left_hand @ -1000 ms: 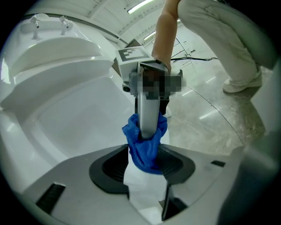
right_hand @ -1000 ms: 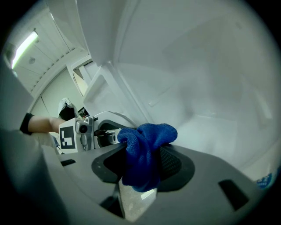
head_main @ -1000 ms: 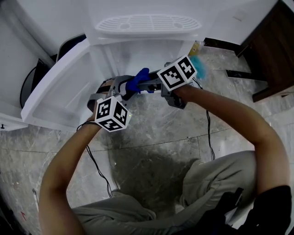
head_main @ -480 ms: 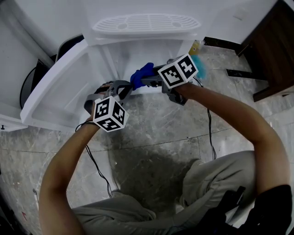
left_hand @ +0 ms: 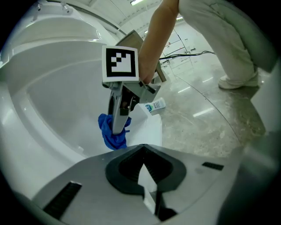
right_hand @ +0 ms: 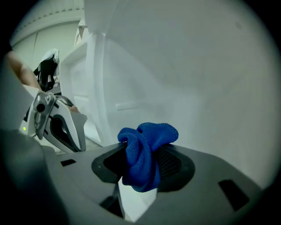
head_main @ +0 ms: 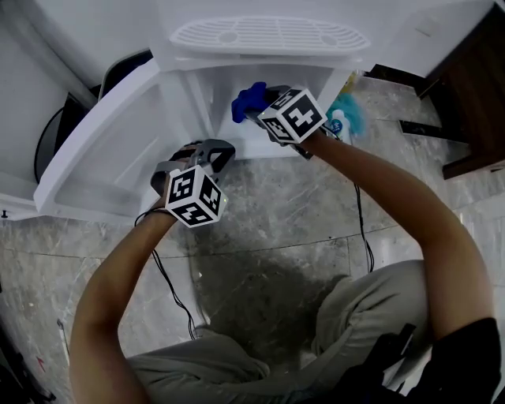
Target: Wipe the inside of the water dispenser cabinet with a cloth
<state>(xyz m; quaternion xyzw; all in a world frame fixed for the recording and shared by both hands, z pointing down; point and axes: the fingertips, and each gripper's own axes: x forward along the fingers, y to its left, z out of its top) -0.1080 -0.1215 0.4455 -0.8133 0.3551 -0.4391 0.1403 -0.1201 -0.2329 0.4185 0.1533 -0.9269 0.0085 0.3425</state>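
Cabinet door [head_main: 95,158] hangs open at left. L claw [head_main: 213,150] closed, empty, low by the door. R claw [head_main: 256,110] grips bunched blue cloth [right_hand: 147,151] inside water dispenser cabinet [head_main: 225,79], near white inner wall.

A large indoor room of an office or commercial kind is suggested, though the exact kind cannot be settled. A wide, glossy stone-tiled floor [head_main: 260,229] is seen, a white water dispenser [head_main: 268,35] stands on it beside dark wooden furniture [head_main: 473,87], cables [head_main: 361,233] are trailed across it, and strip lights [left_hand: 138,2] are mounted overhead.
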